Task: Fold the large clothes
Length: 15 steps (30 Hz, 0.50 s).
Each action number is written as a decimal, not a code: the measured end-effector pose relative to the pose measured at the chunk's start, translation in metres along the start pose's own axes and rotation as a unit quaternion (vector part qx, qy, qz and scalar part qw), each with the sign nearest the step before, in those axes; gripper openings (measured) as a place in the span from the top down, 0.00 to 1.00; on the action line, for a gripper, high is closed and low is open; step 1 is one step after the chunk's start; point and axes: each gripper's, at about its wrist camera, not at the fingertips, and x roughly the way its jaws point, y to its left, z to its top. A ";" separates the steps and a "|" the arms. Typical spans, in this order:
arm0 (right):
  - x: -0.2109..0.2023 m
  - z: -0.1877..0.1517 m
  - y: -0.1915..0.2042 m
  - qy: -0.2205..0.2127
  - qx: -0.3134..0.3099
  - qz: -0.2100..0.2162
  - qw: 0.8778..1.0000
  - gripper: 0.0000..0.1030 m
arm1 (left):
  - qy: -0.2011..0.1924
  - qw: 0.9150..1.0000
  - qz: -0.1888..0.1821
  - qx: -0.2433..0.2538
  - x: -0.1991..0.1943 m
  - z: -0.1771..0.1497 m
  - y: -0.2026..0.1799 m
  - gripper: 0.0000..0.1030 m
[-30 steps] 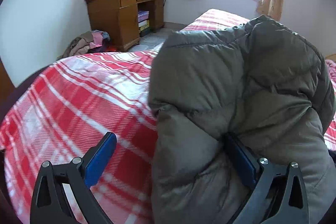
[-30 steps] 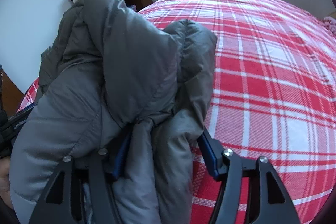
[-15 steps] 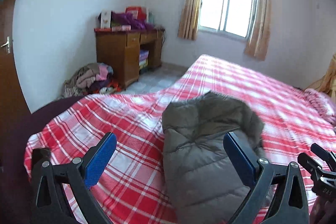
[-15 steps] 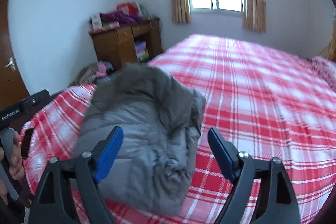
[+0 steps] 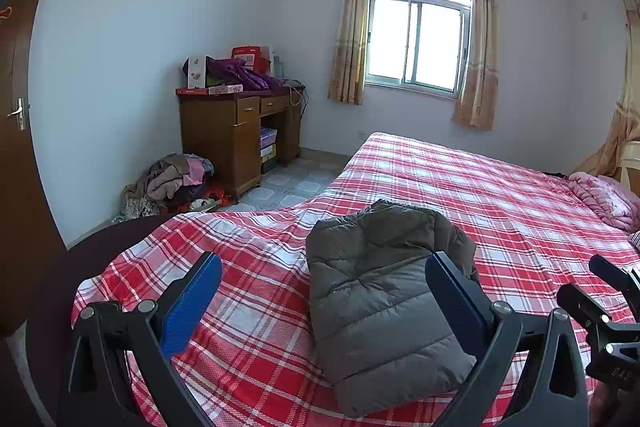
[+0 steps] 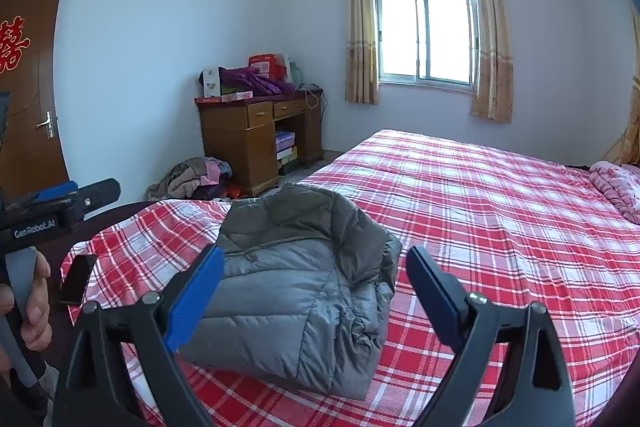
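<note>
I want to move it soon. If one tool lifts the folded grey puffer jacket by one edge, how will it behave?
The jacket will likely sag and unfold, since its quilted layers lie loose on the bed. It is probably light for its bulk. Its smooth shell may slip.

Your two wrist cameras look from the near bed [image 5: 256,267] corner, slightly downward and toward the window [image 6: 426,39], the left one from the left side, and both share the folded jacket [image 6: 304,291] and desk [image 5: 236,135].
</note>
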 end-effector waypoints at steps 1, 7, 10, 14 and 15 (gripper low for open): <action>-0.003 -0.001 0.002 0.000 -0.002 0.001 1.000 0.09 | 0.001 1.000 -0.001 -0.001 -0.001 -0.001 0.000 0.01; -0.006 -0.003 0.007 0.000 -0.004 0.003 1.000 0.09 | 0.002 1.000 -0.005 -0.002 -0.003 -0.002 -0.001 0.01; -0.008 -0.003 0.006 -0.001 -0.003 0.006 1.000 0.08 | 0.000 1.000 -0.003 -0.002 -0.004 -0.003 0.000 0.01; -0.010 -0.004 0.006 0.000 -0.002 0.009 1.000 0.08 | 0.004 1.000 -0.002 -0.003 -0.004 -0.004 -0.001 0.01; -0.011 -0.005 0.006 0.000 -0.002 0.010 1.000 0.08 | 0.004 1.000 -0.003 -0.003 -0.004 -0.004 -0.001 0.01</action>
